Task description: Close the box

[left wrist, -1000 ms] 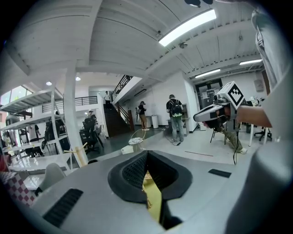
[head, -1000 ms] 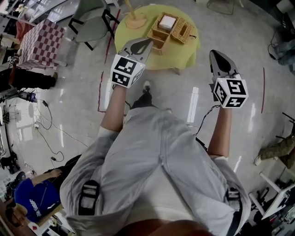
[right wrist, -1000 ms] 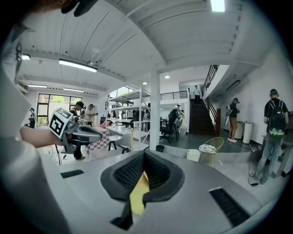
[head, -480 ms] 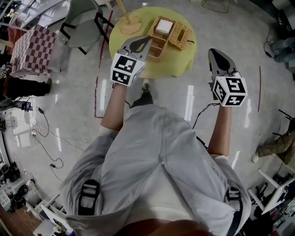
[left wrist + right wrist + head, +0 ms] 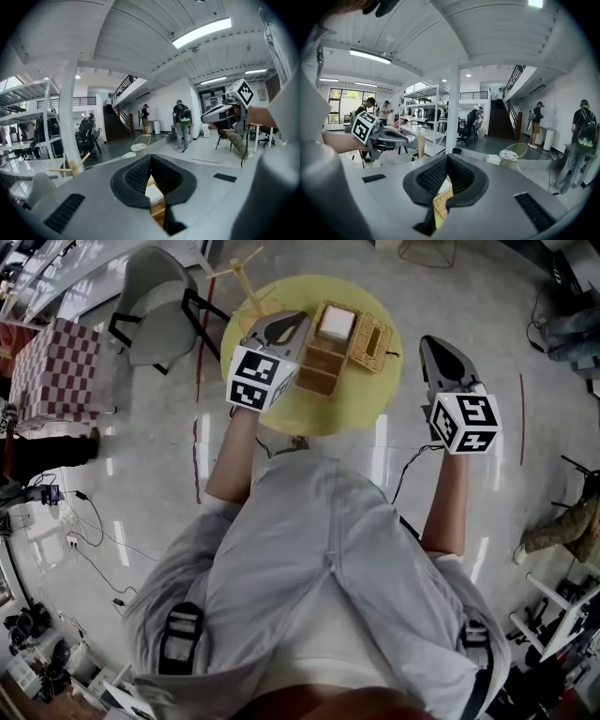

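Left gripper point(image 5: 298, 321): jaws pressed together, nothing between them, tips over the left part of the yellow table point(image 5: 356, 404), just beside the wicker box point(image 5: 319, 357). Box stands open near the table's far edge, white block point(image 5: 336, 322) inside, wicker lid point(image 5: 372, 332) against its right side. Right gripper point(image 5: 428, 343): jaws together, empty, just past the table's right edge.

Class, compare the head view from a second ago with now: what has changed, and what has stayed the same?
The person has stepped forward: the table and box are nearer, and the left hand-held gripper is now over the table, beside the box. Unchanged: both jaws shut and empty, the right hand-held gripper off the table, the box untouched.
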The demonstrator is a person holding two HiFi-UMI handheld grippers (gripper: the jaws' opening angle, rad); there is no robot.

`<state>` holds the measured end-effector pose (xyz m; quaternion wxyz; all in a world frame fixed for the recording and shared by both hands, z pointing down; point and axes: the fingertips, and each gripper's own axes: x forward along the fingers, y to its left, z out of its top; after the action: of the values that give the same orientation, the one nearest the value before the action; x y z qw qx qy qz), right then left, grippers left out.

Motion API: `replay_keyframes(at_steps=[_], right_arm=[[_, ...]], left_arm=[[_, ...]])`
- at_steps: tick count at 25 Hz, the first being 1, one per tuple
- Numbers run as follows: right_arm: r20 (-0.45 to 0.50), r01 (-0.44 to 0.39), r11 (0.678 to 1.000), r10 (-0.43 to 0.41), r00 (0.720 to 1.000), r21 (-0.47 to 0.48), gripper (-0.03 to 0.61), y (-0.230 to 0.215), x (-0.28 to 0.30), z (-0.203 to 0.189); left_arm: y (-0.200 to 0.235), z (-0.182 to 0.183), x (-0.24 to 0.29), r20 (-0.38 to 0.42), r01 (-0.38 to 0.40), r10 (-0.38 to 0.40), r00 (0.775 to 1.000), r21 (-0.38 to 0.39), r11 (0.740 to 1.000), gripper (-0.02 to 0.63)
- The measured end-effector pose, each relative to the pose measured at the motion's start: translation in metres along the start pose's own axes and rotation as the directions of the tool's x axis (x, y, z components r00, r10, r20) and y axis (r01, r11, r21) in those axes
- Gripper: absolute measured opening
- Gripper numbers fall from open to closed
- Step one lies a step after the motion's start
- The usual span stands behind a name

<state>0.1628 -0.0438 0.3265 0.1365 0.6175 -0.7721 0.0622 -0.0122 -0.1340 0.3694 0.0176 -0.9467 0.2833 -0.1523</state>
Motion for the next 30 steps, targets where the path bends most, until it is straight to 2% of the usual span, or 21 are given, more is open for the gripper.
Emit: replay_keyframes(at_steps=[5, 8, 13, 20, 24, 30], right_arm=[[-0.054, 0.032, 0.999, -0.031, 0.998, 0.024, 0.023, -0.005, 0.042, 0.000], [-0.092, 0.047, 0.998, -0.043, 0.995, 0.035, 0.023, -0.007, 0.066, -0.006], [-0.151, 0.078, 0.995, -0.068, 0.986, 0.061, 0.023, -0.016, 0.090, -0.024], [-0.178, 0.119, 0.990, -0.104, 0.978, 0.073, 0.023, -0.039, 0.116, -0.047], [-0.208, 0.099, 0.992, -0.082, 0.975, 0.074, 0.025, -0.063, 0.127, -0.064], [-0.261, -0.006, 0.998, 0.023, 0.965, 0.069, 0.026, -0.088, 0.146, -0.097]], left_arm=[[0.033, -0.010, 0.030, -0.018, 0.055, -0.054, 0.998, 0.021, 0.998, 0.029], [0.051, -0.023, 0.048, -0.047, 0.081, -0.080, 0.996, 0.007, 0.997, 0.029], [0.062, -0.038, 0.069, -0.075, 0.124, -0.124, 0.989, -0.012, 0.992, 0.029], [0.069, -0.063, 0.096, -0.118, 0.136, -0.142, 0.983, -0.060, 0.989, 0.029], [0.064, -0.071, 0.111, -0.148, 0.117, -0.129, 0.981, -0.086, 0.989, 0.029], [0.050, -0.089, 0.127, -0.198, 0.034, -0.057, 0.979, -0.118, 0.992, 0.029]])
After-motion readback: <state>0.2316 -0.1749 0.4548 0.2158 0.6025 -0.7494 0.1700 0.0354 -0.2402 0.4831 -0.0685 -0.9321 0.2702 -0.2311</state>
